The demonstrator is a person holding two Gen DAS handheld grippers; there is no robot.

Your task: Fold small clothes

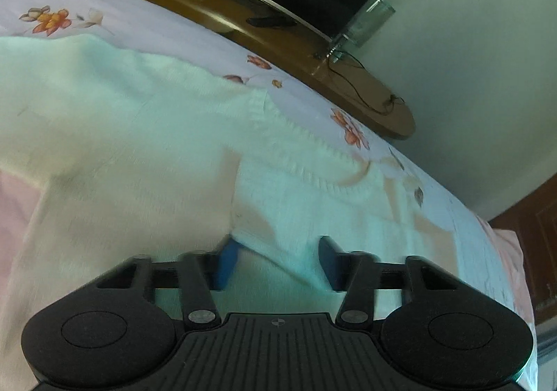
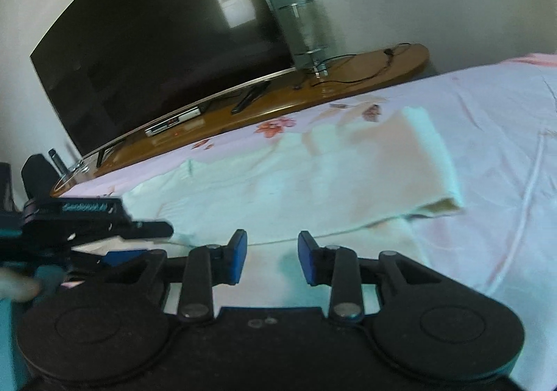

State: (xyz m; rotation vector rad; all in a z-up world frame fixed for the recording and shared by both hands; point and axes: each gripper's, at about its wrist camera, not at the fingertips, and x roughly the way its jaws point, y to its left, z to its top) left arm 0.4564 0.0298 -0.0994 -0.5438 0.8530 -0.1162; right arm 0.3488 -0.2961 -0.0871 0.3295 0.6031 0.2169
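Note:
A white knit sweater (image 1: 146,133) lies spread on the floral bedsheet (image 1: 146,29), its ribbed neckline (image 1: 313,161) toward the right and a folded layer over its left part. My left gripper (image 1: 278,258) is open just above the sweater's near part, with cloth between the blue pads. In the right wrist view the sweater (image 2: 313,175) lies flat with one folded end at the right. My right gripper (image 2: 271,255) is open over the sweater's near edge. The left gripper (image 2: 87,220) shows at the left of that view, low over the cloth.
A wooden TV bench (image 2: 264,109) runs along the far side of the bed, with a large dark television (image 2: 156,39), a set-top box (image 2: 174,123), a remote (image 2: 247,96) and cables. A wooden cabinet (image 1: 536,237) stands at the right.

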